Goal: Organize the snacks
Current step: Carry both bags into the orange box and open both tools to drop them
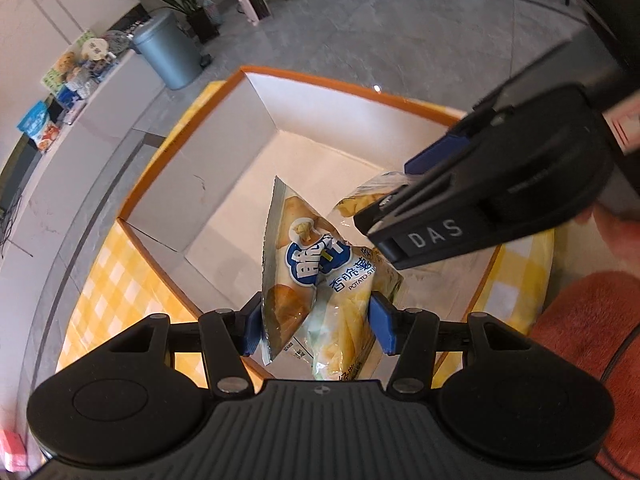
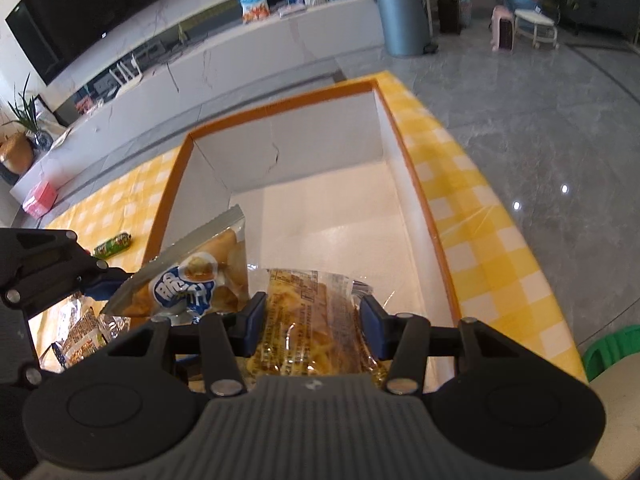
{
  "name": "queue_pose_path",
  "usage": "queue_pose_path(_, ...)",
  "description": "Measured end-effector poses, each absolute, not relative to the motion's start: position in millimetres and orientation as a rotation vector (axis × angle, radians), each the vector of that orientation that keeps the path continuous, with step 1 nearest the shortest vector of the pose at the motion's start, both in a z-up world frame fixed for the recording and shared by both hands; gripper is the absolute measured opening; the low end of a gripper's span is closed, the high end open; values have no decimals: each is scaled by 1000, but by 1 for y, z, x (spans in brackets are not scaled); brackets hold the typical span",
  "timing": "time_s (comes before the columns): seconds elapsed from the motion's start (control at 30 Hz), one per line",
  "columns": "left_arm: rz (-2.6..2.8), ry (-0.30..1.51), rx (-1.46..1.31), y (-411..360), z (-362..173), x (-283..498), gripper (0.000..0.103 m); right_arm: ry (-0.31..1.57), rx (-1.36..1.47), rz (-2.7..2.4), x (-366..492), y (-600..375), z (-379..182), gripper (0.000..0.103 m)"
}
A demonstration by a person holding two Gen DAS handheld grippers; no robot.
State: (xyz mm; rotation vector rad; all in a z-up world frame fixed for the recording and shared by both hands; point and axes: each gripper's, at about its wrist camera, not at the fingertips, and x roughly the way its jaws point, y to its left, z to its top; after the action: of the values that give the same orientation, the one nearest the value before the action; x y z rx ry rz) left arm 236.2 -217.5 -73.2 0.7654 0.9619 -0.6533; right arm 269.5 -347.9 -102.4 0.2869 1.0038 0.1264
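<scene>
Left tongs (image 1: 318, 322) clamp two snack packets (image 1: 316, 280) (over the box (image 1: 224, 152)) — right tongs (image 2: 312, 322) clamp another packet (image 2: 310, 320).

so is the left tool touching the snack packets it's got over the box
Touching. The left wrist view shows the left tool with both blue pads pressed into two snack packets, above the box.

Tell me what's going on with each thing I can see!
Box: open, nothing lying inside.
Left claw: shut on two snack packs.
Right claw: shut on a clear pack.
Green roll: lying on the tablecloth, outside the box.
</scene>
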Motion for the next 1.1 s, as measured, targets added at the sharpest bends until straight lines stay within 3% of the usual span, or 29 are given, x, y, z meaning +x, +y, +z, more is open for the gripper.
queue_pose_path(0.57, -647, 1009, 823, -220, -78, 231, 72, 1147, 229, 156, 284, -327, -119, 57)
queue_pose_path(0.87, -640, 970, 733, -200, -49, 214, 73, 1082, 231, 120, 273, -327, -95, 68)
queue_pose_path(1.1, -530, 847, 470, -151, -6, 183, 73, 885, 297, 68, 236, -325, -58, 69)
